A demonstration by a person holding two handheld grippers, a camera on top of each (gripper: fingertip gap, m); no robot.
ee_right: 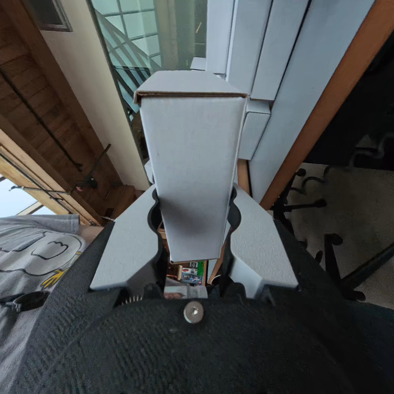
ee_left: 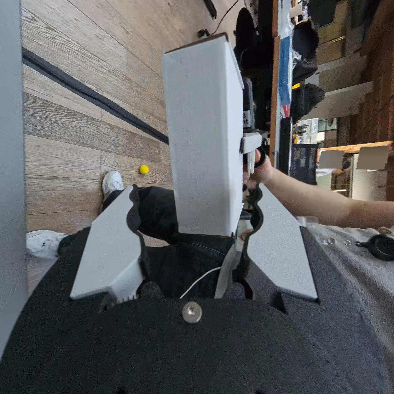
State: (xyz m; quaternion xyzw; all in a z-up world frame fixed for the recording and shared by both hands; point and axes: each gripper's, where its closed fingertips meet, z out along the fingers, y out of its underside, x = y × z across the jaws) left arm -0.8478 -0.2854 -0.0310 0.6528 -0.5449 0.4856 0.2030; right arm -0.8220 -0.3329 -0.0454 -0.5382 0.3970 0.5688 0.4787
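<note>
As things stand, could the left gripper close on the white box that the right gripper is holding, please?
Probably yes. The left gripper is open, and the white box already reaches in between its fingers, nearer the right-hand one. The right gripper clamps the box elsewhere, so nothing seems to block it.

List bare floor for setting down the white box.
Bare wood floor between black strip and yellow ball, and beyond the strip. Crowded near the white shoes and chair bases. White box sits in the right gripper.

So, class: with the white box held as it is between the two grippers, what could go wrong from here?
1. The right gripper clamps only the white box near one end, so its long free length could pivot or slip.
2. The left gripper is open around the box; its fingers may knock it.
</note>
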